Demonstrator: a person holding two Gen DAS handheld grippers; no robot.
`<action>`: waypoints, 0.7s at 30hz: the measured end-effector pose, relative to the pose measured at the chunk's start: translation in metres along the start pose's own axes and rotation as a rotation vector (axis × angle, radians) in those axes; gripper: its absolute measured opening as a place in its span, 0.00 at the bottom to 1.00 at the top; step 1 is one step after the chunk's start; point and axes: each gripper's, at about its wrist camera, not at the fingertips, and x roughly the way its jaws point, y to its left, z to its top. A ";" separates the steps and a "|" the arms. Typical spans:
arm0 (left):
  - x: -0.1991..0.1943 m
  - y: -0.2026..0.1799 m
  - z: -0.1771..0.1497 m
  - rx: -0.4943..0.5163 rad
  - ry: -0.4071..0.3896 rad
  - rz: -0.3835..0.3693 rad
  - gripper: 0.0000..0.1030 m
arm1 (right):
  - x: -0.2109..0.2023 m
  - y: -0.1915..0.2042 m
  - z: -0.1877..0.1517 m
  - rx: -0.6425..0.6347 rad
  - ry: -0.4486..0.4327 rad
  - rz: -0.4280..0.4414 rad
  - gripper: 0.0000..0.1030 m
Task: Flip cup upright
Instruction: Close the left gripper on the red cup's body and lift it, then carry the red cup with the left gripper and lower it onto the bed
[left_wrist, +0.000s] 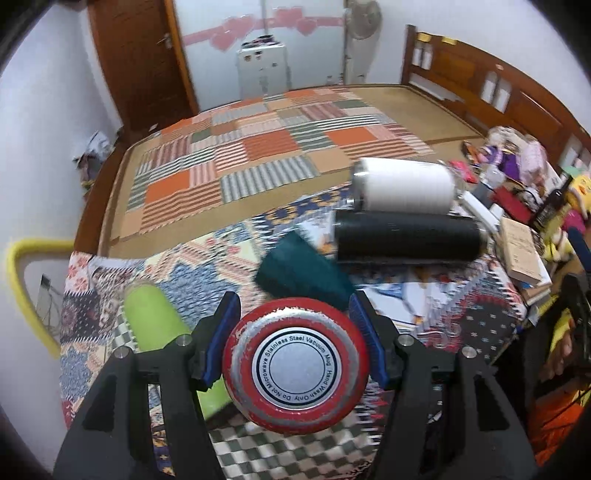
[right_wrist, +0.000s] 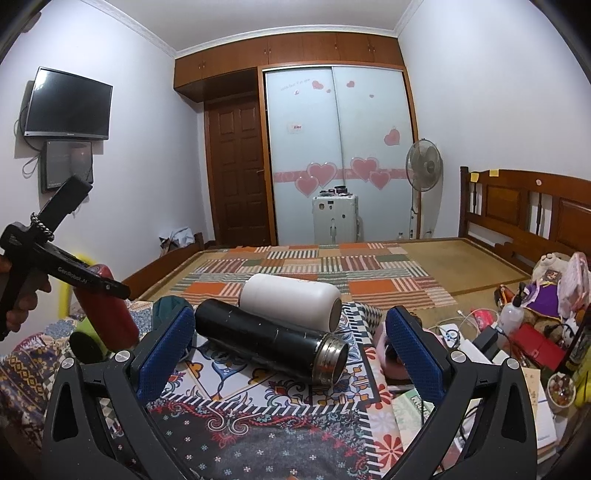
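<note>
My left gripper (left_wrist: 293, 314) is shut on a red vacuum mug (left_wrist: 295, 371), its silver base facing the camera. In the right wrist view the left gripper (right_wrist: 110, 291) holds the red mug (right_wrist: 107, 314) tilted above the table's left side. My right gripper (right_wrist: 290, 328) is open and empty, its blue pads either side of a black flask (right_wrist: 266, 338) lying on its side, mouth toward me. A white cup (right_wrist: 291, 301) lies on its side behind it. The black flask (left_wrist: 406, 238) and white cup (left_wrist: 404, 188) also show in the left wrist view.
A green cup (left_wrist: 155, 319) and a dark teal cup (left_wrist: 303, 273) lie on the patterned cloth (left_wrist: 207, 258). Books, bottles and toys (right_wrist: 524, 332) crowd the right side. A bed (right_wrist: 314, 266) lies beyond the table.
</note>
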 end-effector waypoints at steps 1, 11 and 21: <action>-0.003 -0.011 0.001 0.025 -0.010 -0.006 0.59 | -0.001 -0.001 0.000 0.001 -0.002 -0.003 1.00; 0.001 -0.083 0.014 0.145 -0.058 -0.107 0.59 | -0.011 -0.011 0.000 0.003 -0.013 -0.033 1.00; 0.015 -0.093 -0.009 0.151 -0.075 -0.126 0.59 | -0.012 -0.018 0.000 0.013 -0.008 -0.037 1.00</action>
